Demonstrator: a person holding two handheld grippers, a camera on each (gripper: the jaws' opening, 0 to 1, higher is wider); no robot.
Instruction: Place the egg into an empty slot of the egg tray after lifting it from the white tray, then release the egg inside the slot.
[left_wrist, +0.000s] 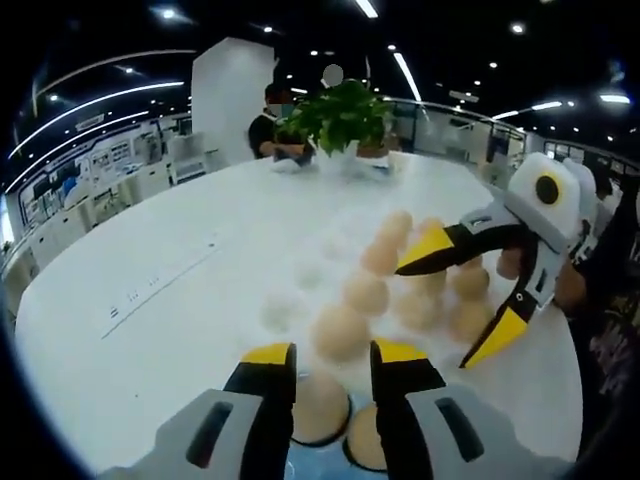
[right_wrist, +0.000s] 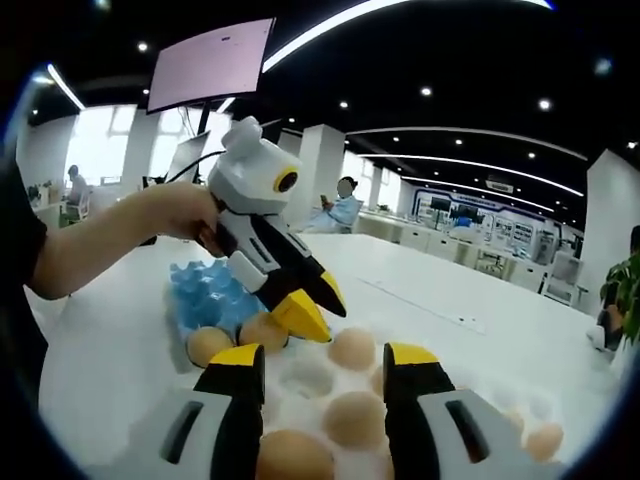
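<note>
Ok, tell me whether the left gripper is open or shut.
Open. In the left gripper view, the left gripper has a clear gap between its yellow tips, with an egg below them, not clamped.

Brown eggs, white and blue trays

Tan-brown eggs (right_wrist: 354, 417) sit in a white tray (right_wrist: 305, 378); the egg tray (right_wrist: 205, 290) is pale blue; both grippers (left_wrist: 332, 365) (right_wrist: 324, 370) show yellow tips on black jaws with white-grey bodies.

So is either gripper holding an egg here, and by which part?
The right gripper holds nothing, jaws open. The left gripper has its jaws either side of an egg at the blue tray; whether they grip it cannot be told.
</note>
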